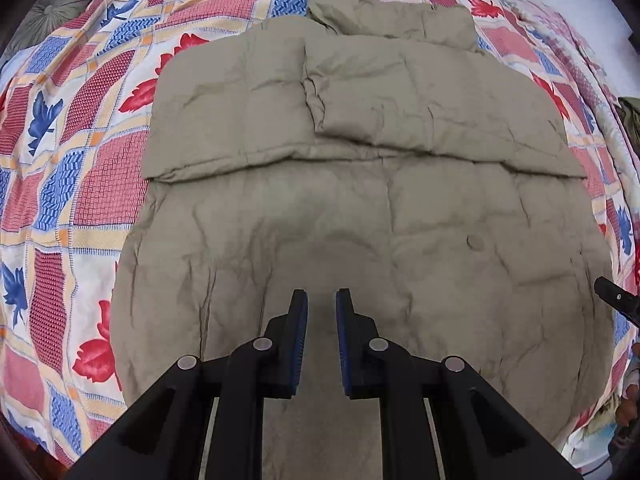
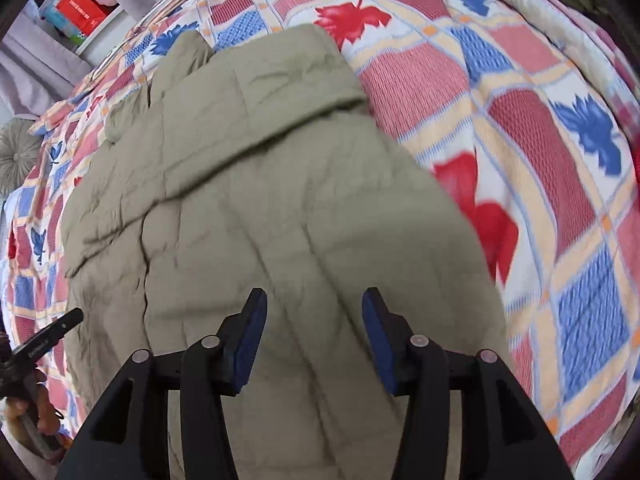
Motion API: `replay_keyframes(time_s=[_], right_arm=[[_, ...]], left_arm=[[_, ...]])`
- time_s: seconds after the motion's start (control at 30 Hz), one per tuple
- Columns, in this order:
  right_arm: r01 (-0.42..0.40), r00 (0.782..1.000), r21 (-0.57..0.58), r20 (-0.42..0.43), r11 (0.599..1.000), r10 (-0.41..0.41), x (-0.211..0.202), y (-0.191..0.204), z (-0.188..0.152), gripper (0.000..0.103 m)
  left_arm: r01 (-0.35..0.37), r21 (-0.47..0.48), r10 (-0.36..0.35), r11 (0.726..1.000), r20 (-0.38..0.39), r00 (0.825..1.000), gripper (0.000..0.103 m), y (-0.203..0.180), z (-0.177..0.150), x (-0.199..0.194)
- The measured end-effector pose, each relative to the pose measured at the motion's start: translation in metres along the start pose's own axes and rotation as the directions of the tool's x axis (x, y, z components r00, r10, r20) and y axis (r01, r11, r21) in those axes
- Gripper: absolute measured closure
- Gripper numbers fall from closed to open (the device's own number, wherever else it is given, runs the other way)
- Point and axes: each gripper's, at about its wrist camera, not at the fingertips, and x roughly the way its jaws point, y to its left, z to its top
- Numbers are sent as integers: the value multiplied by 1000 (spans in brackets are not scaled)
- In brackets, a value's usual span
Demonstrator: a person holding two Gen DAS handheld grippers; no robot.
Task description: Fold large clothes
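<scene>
A large khaki padded jacket [image 1: 360, 208] lies flat on the bed, its sleeves folded across the upper body and its collar at the far end. It also shows in the right wrist view [image 2: 280, 208]. My left gripper [image 1: 322, 300] hovers above the jacket's near hem, its jaws slightly apart and empty. My right gripper [image 2: 314, 300] hovers over the jacket's right part, open and empty. The right gripper's tip shows at the right edge of the left wrist view [image 1: 616, 300]. The left gripper shows at the left edge of the right wrist view [image 2: 44, 340].
The bed is covered by a patchwork quilt [image 1: 80, 160] with red and blue leaves, also in the right wrist view [image 2: 540, 160]. A grey round cushion [image 2: 16, 152] lies at the far left. A shelf with boxes [image 2: 80, 12] stands beyond the bed.
</scene>
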Motion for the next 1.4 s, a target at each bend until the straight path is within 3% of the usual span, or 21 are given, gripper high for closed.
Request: replay_keyframes(time_s=[0.23, 0.27, 0.3, 0.33, 0.4, 0.6, 0.63, 0.7, 0.87, 1.07, 1.17, 1.23, 1.4], right_arm=[[-1, 999, 47, -33, 999, 3, -13, 2, -44, 40], [-5, 999, 54, -34, 999, 7, -15, 2, -49, 39], [-9, 999, 61, -36, 998, 11, -16, 2, -52, 39], [-13, 999, 68, -40, 998, 16, -17, 3, -56, 39], [-18, 999, 81, -50, 997, 22, -18, 3, -62, 38], [-24, 997, 107, -68, 994, 32, -20, 2, -76, 38], [-25, 997, 113, -69, 993, 33, -21, 1, -78, 37], [-29, 997, 126, -66, 992, 38, -23, -3, -80, 25], [-47, 998, 184, -39, 982, 55, -34, -22, -85, 16], [-97, 995, 277, 8, 956, 98, -41, -49, -98, 14], [-129, 990, 316, -16, 940, 141, -41, -60, -102, 14], [-129, 988, 339, -31, 932, 148, -43, -70, -104, 14], [-148, 989, 461, 65, 875, 133, -57, -115, -112, 14]], left_arm=[[0, 15, 0, 1000, -30, 1000, 87, -3, -43, -8], [2, 15, -1, 1000, -39, 999, 69, -3, -46, -9], [2, 13, -1, 1000, -50, 999, 41, -3, -51, -10], [-20, -3, 20, 1000, -52, 998, 2, -1, -56, -13], [-36, -14, 36, 999, -16, 999, 1, -1, -62, -21], [-60, -7, 60, 998, -41, 997, 1, 3, -73, -24], [-69, -1, 69, 998, -46, 997, 1, 3, -75, -24], [-58, 7, 58, 998, -64, 996, 1, 5, -78, -22], [-74, -17, 72, 997, -76, 994, 1, 15, -78, -22], [-68, -78, 59, 995, -104, 993, 1, 27, -90, -21], [-68, -99, 57, 993, -116, 992, 1, 32, -98, -21], [-41, -112, 28, 993, -122, 992, 1, 38, -105, -22], [61, -225, -91, 972, -125, 988, 1, 67, -116, -28]])
